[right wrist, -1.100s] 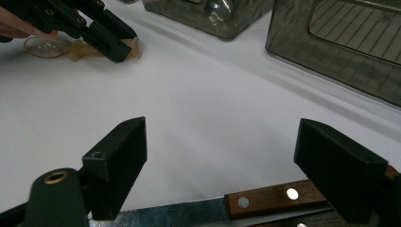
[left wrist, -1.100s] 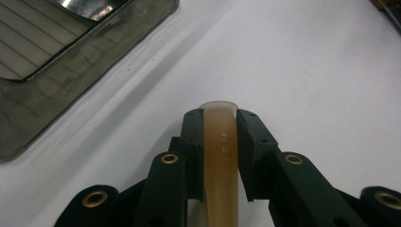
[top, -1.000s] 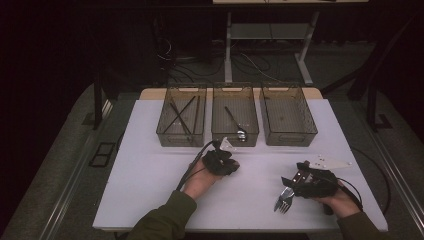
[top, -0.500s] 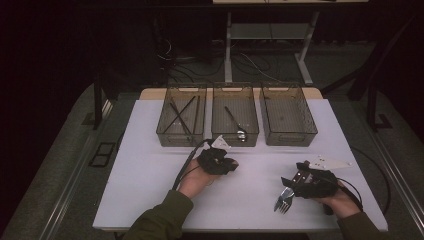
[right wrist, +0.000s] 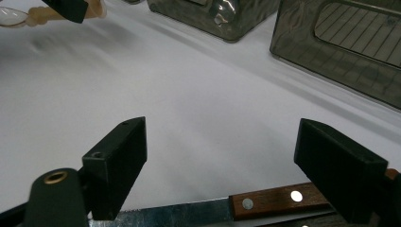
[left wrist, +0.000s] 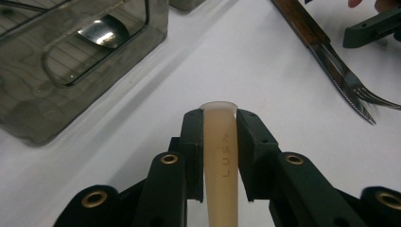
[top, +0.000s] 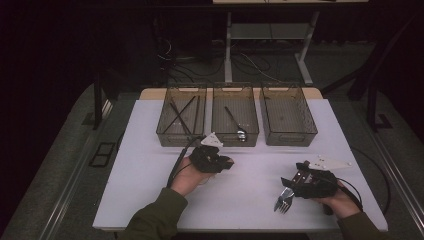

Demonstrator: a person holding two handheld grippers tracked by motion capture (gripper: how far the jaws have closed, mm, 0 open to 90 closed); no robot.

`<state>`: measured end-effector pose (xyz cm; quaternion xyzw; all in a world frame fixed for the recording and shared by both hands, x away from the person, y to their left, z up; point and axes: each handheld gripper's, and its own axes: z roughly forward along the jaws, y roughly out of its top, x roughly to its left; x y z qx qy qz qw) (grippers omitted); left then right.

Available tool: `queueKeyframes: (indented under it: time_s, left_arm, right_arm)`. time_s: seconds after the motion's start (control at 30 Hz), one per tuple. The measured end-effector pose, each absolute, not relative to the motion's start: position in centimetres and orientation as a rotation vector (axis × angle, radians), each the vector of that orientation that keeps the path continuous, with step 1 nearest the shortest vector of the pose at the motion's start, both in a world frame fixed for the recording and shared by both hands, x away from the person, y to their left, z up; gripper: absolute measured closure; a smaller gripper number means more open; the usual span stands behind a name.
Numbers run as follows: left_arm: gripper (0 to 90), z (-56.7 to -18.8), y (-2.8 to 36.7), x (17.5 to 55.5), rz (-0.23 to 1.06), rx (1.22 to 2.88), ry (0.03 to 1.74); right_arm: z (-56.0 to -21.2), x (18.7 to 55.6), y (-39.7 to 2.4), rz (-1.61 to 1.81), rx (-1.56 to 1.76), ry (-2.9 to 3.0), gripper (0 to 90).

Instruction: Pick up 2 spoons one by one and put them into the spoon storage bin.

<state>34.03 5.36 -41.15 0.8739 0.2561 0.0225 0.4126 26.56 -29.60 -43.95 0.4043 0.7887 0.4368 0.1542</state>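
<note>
My left gripper [left wrist: 218, 118] is shut on the beige handle [left wrist: 221, 165] of a utensil and holds it above the white table, in front of the middle bin. In the right gripper view that utensil's shiny bowl [right wrist: 10, 15] shows at the top left. From above, the left gripper [top: 227, 162] points to the right. My right gripper [top: 291, 183] rests low at the front right. Its jaws [right wrist: 222, 142] stand wide open over a wood-handled knife [right wrist: 279, 198], with no pad touching it. A fork [top: 283, 203] lies beside the knife.
Three clear bins stand in a row at the back of the table [top: 150, 150]. The left bin [top: 181, 117] holds dark sticks, the middle bin [top: 235, 119] a spoon [left wrist: 101, 30], and the right bin [top: 287, 117] nothing. Cables trail from both grippers.
My left gripper has risen a little and drifted slightly left, still holding the beige-handled utensil. The right gripper has stayed where it was.
</note>
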Motion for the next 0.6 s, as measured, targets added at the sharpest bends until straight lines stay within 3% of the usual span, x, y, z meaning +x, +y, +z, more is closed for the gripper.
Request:
queueKeyframes:
  time_s: [0.6]
  left_arm:
    - [73.1,-39.7,5.1,35.5,0.035,2.178,0.601]
  right_arm:
    - [-44.0,26.7,-29.7,1.254,1.170,2.257,17.9]
